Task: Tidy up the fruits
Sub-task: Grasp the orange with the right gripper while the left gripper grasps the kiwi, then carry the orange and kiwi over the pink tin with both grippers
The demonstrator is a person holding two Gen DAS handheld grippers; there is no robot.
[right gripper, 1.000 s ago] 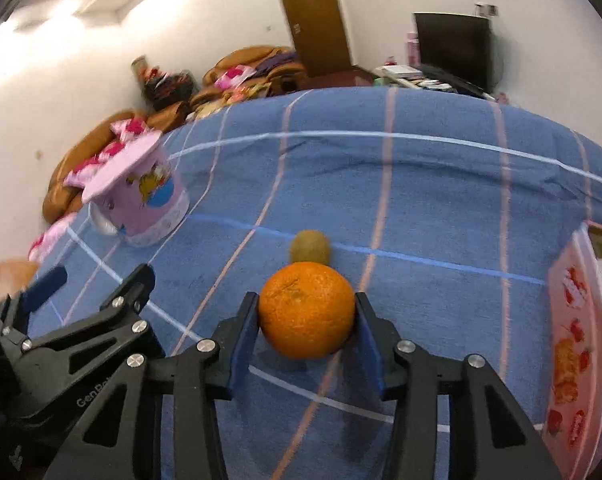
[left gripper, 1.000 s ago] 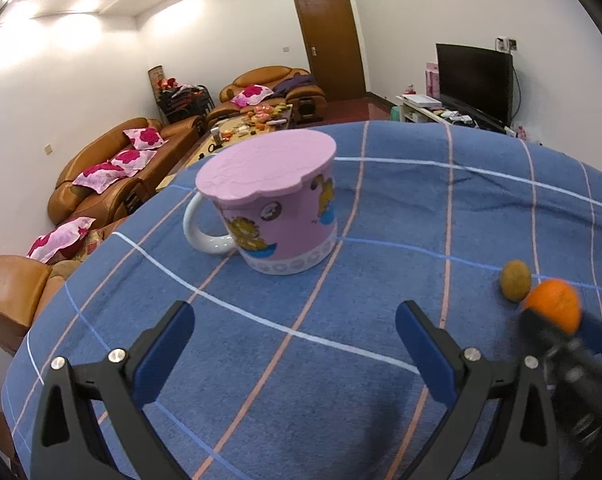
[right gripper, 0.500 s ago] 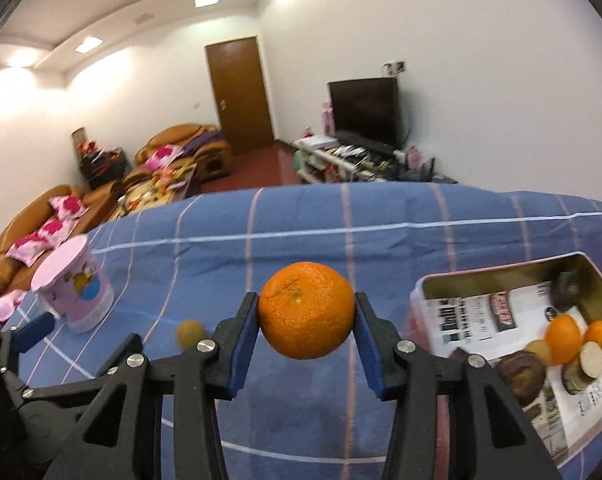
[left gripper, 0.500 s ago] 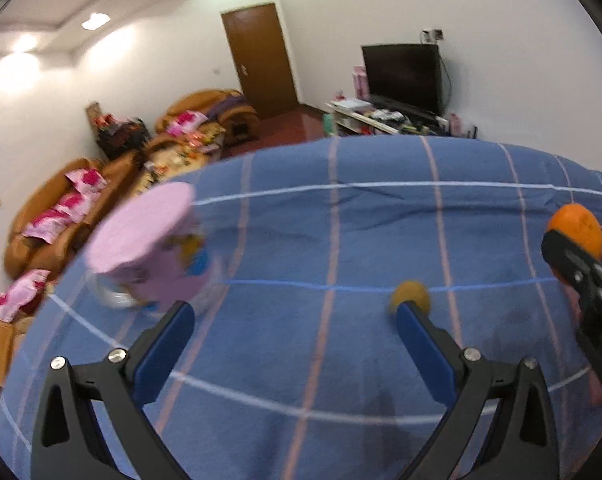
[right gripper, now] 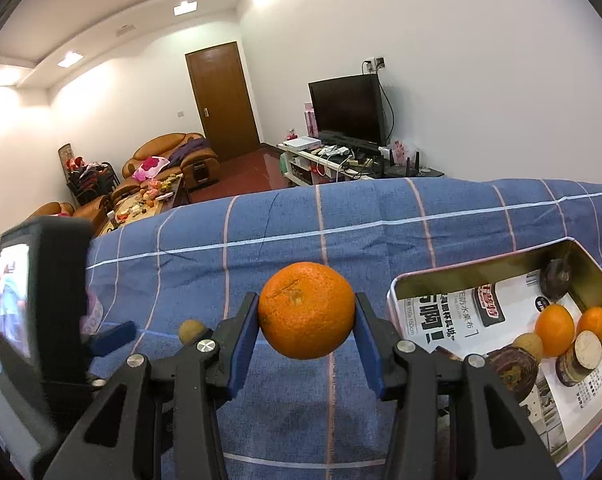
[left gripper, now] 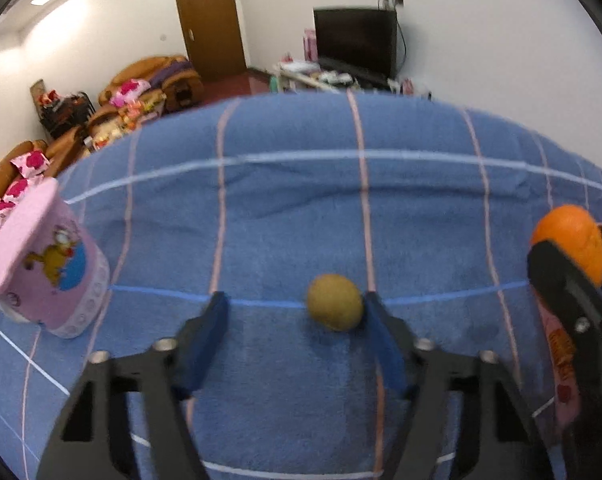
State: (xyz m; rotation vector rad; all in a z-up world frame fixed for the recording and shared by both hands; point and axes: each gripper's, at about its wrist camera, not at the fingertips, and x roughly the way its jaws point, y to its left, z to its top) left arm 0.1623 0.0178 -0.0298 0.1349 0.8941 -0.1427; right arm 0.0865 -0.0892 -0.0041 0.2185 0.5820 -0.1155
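my left gripper (left gripper: pixel 295 312) is closing on the small brown fruit (left gripper: pixel 334 307) — needs centring, it hugs one pad; right gripper (right gripper: pixel 307 334) holds the orange (right gripper: pixel 307 316) — tin (right gripper: pixel 477 272) next.

Left wrist view is smeared all over, so the print on the pink mug (left gripper: pixel 45 268) at 9 o'clock is mush, and its handle is hidden behind the body. The orange (left gripper: pixel 569 236) at 3 o'clock is partly covered by the right gripper's dark finger. Can't tell if the small greenish-brown fruit (left gripper: pixel 335 307) actually touches the blue pad next to it.

Right wrist view: that same fruit is half hidden behind a finger at 8 o'clock. The tin (right gripper: pixel 453 276) at 4 o'clock is cut off by the frame edge, and its dark round items are hard to identify.
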